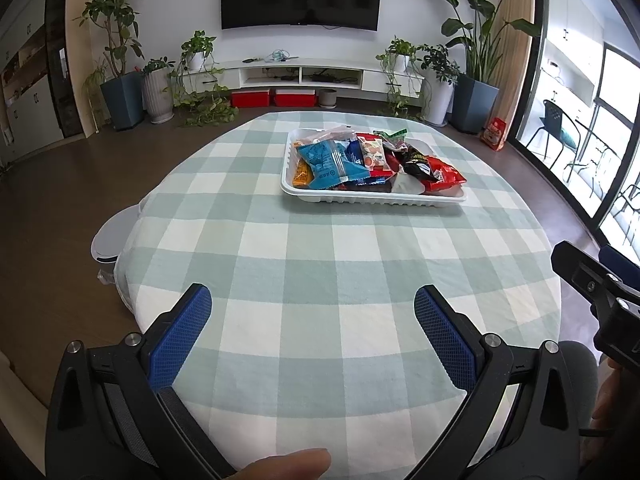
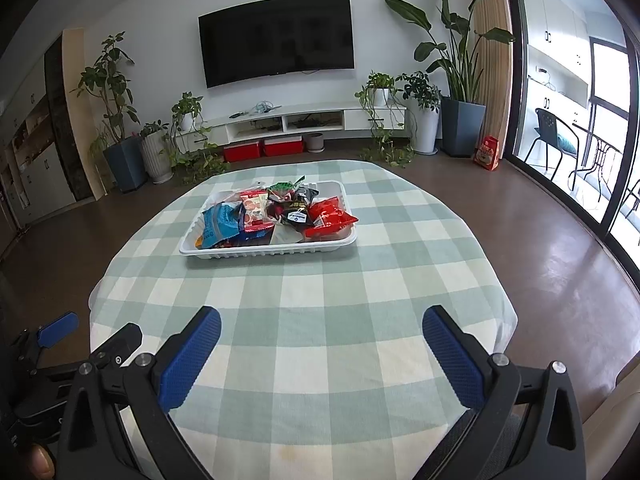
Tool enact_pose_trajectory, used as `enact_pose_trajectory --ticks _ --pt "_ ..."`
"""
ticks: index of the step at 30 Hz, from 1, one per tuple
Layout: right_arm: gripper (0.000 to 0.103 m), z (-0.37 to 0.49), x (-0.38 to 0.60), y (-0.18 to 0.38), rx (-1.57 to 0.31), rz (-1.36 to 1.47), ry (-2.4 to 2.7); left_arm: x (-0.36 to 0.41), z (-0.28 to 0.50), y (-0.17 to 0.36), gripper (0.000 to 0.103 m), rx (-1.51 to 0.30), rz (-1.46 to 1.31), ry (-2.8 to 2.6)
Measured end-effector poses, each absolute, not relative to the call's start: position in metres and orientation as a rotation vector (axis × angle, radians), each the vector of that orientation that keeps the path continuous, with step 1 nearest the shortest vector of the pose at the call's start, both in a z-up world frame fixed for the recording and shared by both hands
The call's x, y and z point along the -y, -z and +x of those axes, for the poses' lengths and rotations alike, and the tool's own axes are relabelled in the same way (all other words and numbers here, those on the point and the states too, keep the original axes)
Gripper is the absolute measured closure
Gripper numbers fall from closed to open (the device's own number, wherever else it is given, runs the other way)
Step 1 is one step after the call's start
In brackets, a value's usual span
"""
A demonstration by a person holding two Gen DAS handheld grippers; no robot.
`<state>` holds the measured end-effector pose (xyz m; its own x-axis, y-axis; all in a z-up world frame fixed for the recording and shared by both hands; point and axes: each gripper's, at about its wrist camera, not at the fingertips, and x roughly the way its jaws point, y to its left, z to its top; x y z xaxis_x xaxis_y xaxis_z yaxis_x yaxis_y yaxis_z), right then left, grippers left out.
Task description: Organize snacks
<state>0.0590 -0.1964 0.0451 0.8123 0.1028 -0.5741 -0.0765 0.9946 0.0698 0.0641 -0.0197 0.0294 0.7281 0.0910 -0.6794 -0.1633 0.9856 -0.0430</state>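
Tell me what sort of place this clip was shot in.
Most likely a home living room. A wall-mounted TV hangs above a low white media unit, with potted plants on either side. A snack tray sits on a checked tablecloth.

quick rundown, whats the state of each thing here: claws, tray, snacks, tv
left claw: open, empty, above the near part of the table
right claw: open, empty, above the near part of the table
white tray: flat on the checked tablecloth, full
snack packets: sealed, piled loosely in the tray
blue packet: lying on top of the pile
TV: off, screen dark
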Motion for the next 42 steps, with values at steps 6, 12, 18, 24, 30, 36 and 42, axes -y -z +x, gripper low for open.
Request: enact_pose_trajectory --ticks 6,12,18,24,30,36,42 --pt "0.0 0.058 0.1962 -0.044 -0.619 0.044 -0.095 0.0195 0.0643 -0.0293 0.0 -0.744 -0.102 -0.14" --pt "0.0 0.0578 0.1965 -0.045 -0.621 0.044 -0.095 0.0195 0.0642 -0.0294 0.0 -0.743 -0.103 -0.14" --pt "0.0 0.0572 0.1967 -0.0461 -0.624 0.043 -0.095 0.0193 0.0642 -0.0294 0.0 -0.744 -0.103 -0.14" --pt "0.0 0.0567 0.1968 -0.0475 -0.627 0.042 -0.095 0.0192 0.0642 -0.0295 0.0 -0.743 -0.103 -0.139" --pt "0.0 0.0563 0.197 -0.0489 -0.629 0.042 -0.094 0.0191 0.0642 -0.0298 0.0 -0.744 -0.104 -0.139" --pt "0.0 0.0557 0.1972 -0.0502 -0.631 0.041 -0.094 0.0192 0.0641 -0.0299 0.0 -0.745 -0.103 -0.14" --pt "0.0 0.0552 0.1974 -0.0517 -0.634 0.04 -0.094 0.0191 0.0641 -0.0302 0.0 -0.745 -0.104 -0.139"
